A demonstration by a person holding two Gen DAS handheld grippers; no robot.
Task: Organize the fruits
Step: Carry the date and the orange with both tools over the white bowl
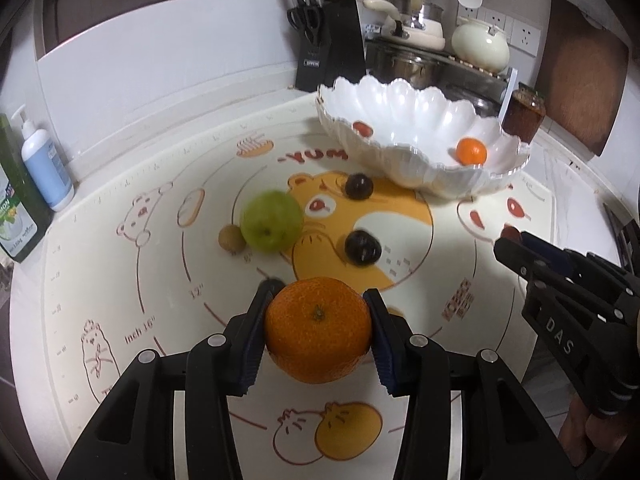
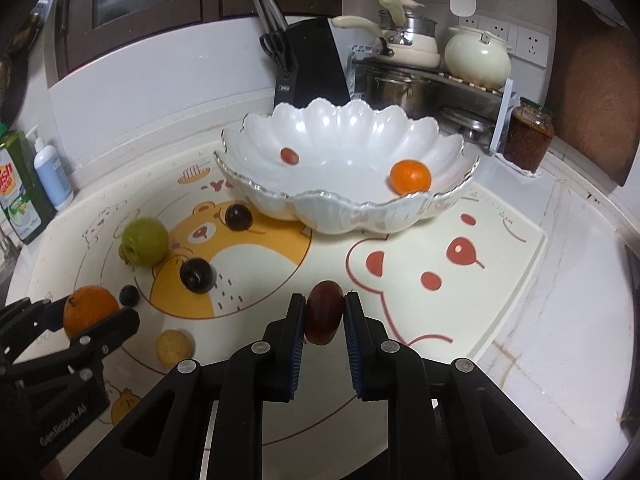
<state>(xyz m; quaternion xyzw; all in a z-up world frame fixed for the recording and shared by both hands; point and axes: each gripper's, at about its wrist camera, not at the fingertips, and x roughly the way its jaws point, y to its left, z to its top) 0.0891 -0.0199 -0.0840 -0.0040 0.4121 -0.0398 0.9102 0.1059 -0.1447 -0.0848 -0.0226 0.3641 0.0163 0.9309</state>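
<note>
The left gripper (image 1: 318,330) has its fingers squeezed on a big orange (image 1: 318,330). The right gripper (image 2: 324,316) has its fingers squeezed on a dark red fruit (image 2: 324,316). Both are held near the white bowl (image 2: 280,128). A small orange (image 2: 411,176) sits inside the bowl, and a green apple (image 1: 271,221) lies on the mat beside it.

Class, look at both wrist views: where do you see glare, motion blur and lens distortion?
Left wrist view: the green apple is smeared by blur; the counter edge bows from fisheye distortion. Right wrist view: glare spots shine inside the white bowl; dark vignette fills the corners.
</note>
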